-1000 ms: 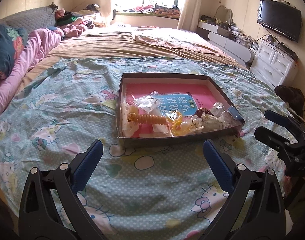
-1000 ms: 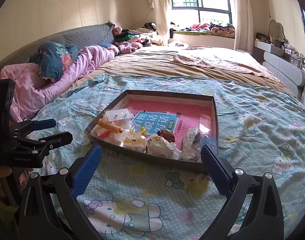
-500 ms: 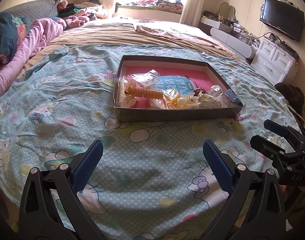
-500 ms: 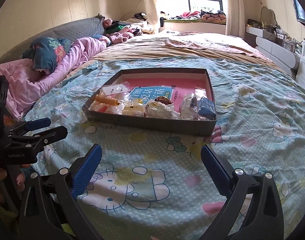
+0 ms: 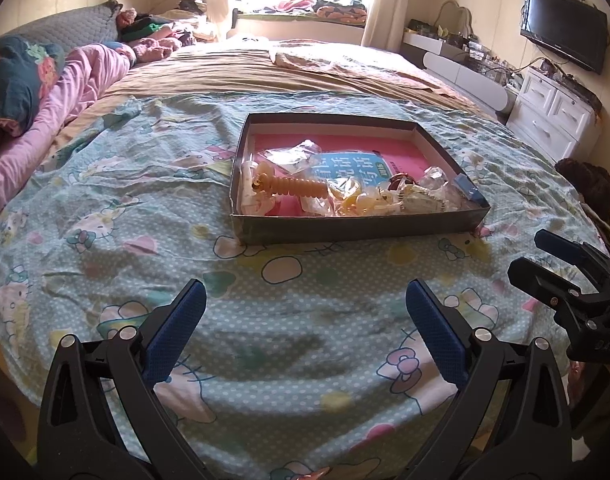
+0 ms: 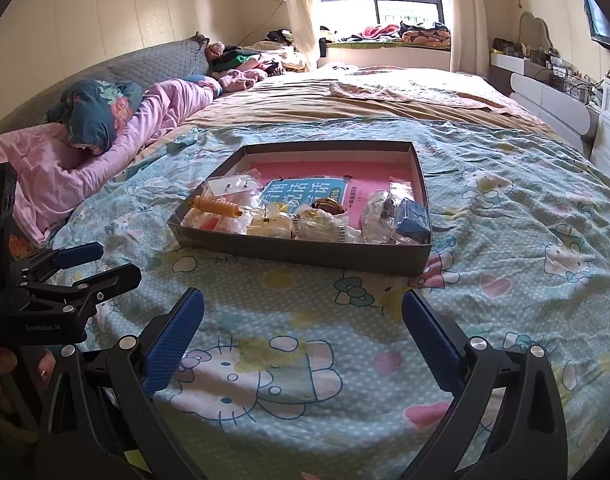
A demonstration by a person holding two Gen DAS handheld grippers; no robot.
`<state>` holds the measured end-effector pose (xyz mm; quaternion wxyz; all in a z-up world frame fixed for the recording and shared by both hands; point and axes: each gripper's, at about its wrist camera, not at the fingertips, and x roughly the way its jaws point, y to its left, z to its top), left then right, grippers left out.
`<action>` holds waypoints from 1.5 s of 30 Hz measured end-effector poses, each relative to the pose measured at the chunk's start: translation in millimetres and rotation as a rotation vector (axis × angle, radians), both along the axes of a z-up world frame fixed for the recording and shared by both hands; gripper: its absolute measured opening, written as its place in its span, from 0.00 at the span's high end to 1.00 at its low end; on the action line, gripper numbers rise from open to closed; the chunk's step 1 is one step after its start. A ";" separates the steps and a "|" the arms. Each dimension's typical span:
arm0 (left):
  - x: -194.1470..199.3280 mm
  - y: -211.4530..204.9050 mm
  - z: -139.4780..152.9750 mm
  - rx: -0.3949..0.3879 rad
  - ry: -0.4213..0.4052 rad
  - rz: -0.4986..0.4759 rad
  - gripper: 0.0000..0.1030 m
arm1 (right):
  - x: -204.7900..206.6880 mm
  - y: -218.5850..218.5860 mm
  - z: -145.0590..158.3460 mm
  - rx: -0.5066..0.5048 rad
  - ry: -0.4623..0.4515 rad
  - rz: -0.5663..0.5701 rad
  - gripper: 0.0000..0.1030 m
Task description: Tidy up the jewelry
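A shallow dark cardboard tray [image 5: 357, 227] [image 6: 301, 252] lies on the bed. It holds a pink and blue booklet [image 5: 357, 164], an amber coiled hair tie [image 5: 297, 187] [image 6: 219, 206], several clear bags of jewelry [image 5: 405, 200] [image 6: 325, 226] and a small blue box [image 5: 469, 190] [image 6: 413, 216]. My left gripper [image 5: 303, 306] is open and empty, hovering over the sheet in front of the tray. My right gripper [image 6: 303, 306] is open and empty, also short of the tray. Each gripper shows at the edge of the other's view.
The bed has a Hello Kitty sheet [image 5: 145, 208] and a tan blanket [image 5: 265, 72] behind. Pink bedding [image 6: 105, 148] lies at the left. A white dresser [image 5: 553, 120] and a wall TV [image 5: 565, 28] stand at the right.
Both grippers pulled back from the tray and dipped, then rose slightly. The tray now sits farther off than a second ago. Both jaws stay open.
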<state>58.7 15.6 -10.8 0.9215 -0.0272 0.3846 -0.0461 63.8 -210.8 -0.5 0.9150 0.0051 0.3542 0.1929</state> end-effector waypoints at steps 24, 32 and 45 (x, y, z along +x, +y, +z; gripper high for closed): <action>-0.2 5.4 2.9 0.009 -0.003 0.009 0.09 | -1.9 3.6 2.3 0.001 -0.003 0.006 0.04; -0.2 9.1 4.9 0.015 -0.006 0.018 0.09 | -1.8 3.6 2.1 0.002 0.000 0.007 0.04; 1.0 9.5 3.7 0.029 -0.004 0.030 0.09 | -1.8 3.9 2.1 0.000 0.001 0.008 0.04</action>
